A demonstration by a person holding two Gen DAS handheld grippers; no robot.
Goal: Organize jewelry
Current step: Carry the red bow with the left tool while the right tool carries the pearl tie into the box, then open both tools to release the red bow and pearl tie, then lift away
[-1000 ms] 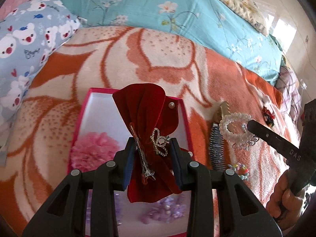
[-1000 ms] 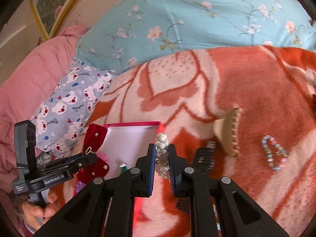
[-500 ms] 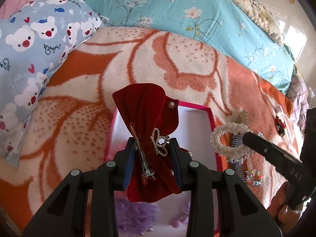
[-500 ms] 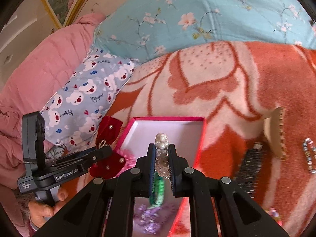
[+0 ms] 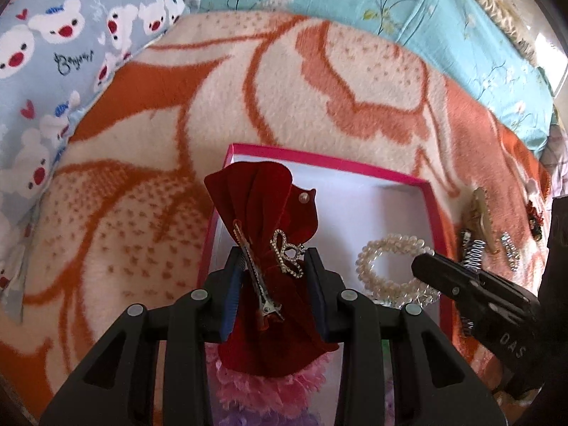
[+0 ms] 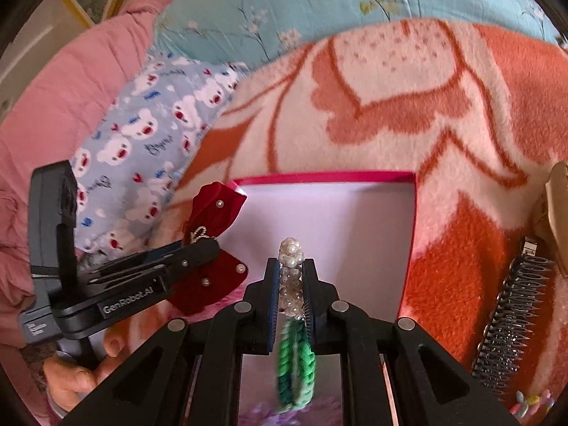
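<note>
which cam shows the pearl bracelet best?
Left wrist: the pearl bracelet shows as a full open loop over the pink box, pinched by the right gripper. Right wrist sees it edge-on between its own fingers.

A matt velvet bow [image 5: 262, 209] (metal clip [image 5: 257, 277] attached), glossy pearl bracelet [image 5: 387, 266], and fuzzy fleece blanket [image 5: 248, 81].

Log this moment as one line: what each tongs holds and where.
left tongs: shut on red bow, over box | right tongs: shut on pearl bracelet, over box | comb: on blanket
</note>
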